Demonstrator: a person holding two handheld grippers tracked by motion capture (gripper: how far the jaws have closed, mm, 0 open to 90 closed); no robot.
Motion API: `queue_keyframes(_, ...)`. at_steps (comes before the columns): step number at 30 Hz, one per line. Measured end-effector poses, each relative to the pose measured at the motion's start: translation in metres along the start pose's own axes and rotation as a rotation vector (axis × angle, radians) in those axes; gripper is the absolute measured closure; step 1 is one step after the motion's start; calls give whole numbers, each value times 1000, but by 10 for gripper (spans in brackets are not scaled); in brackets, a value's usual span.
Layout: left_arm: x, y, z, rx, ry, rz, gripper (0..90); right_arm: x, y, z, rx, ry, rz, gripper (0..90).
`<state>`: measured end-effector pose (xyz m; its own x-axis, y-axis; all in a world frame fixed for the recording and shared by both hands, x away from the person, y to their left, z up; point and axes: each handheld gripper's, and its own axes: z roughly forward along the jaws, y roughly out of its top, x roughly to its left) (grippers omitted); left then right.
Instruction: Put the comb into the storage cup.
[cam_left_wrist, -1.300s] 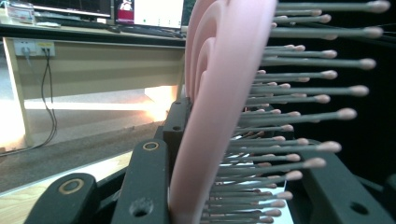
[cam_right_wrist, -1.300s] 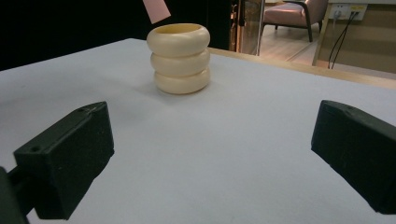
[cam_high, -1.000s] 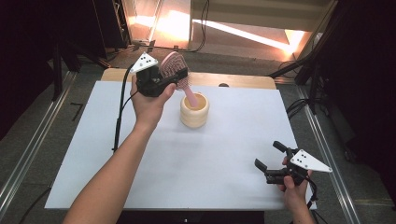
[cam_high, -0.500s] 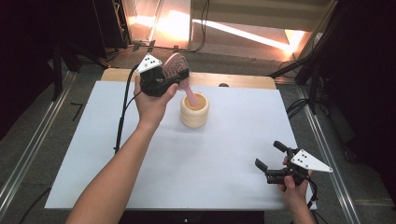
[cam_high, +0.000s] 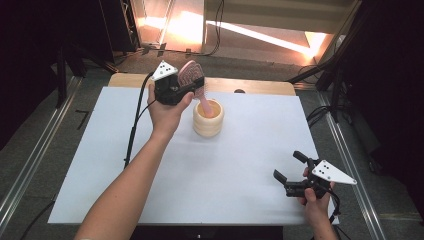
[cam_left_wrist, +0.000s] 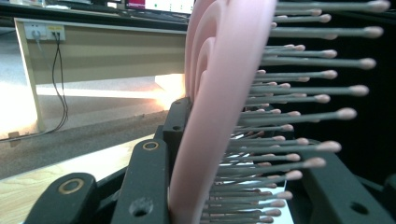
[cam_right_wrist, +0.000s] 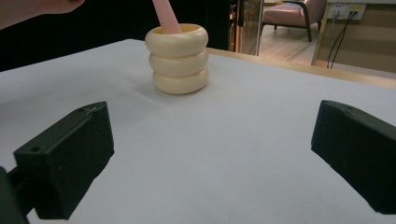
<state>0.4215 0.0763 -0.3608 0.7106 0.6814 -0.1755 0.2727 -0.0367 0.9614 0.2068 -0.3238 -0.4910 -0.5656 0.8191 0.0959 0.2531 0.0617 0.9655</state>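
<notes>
High view: fixed above person's side, looks forward and down over white table (cam_high: 240, 165).
Left gripper view: rides left gripper (cam_high: 192, 87), very close on pink hairbrush (cam_left_wrist: 219, 107) between own jaws, faces far wall.
Right gripper view: low over table, looks level across it.
Shared: cream ribbed cup (cam_right_wrist: 177, 58), also (cam_high: 208, 118).

Warm glare burns on the floor beyond the white table sheet (cam_high: 240, 165), while the surroundings stay dark. The pink plastic bristled hairbrush (cam_left_wrist: 224, 116) looks sharp close up; the background behind it is soft.
</notes>
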Motion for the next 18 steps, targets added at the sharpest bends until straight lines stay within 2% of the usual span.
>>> queue_keyframes(18, 5, -16, 10, 22, 23, -18, 634, 0, -1, 1, 1, 0, 2, 0)
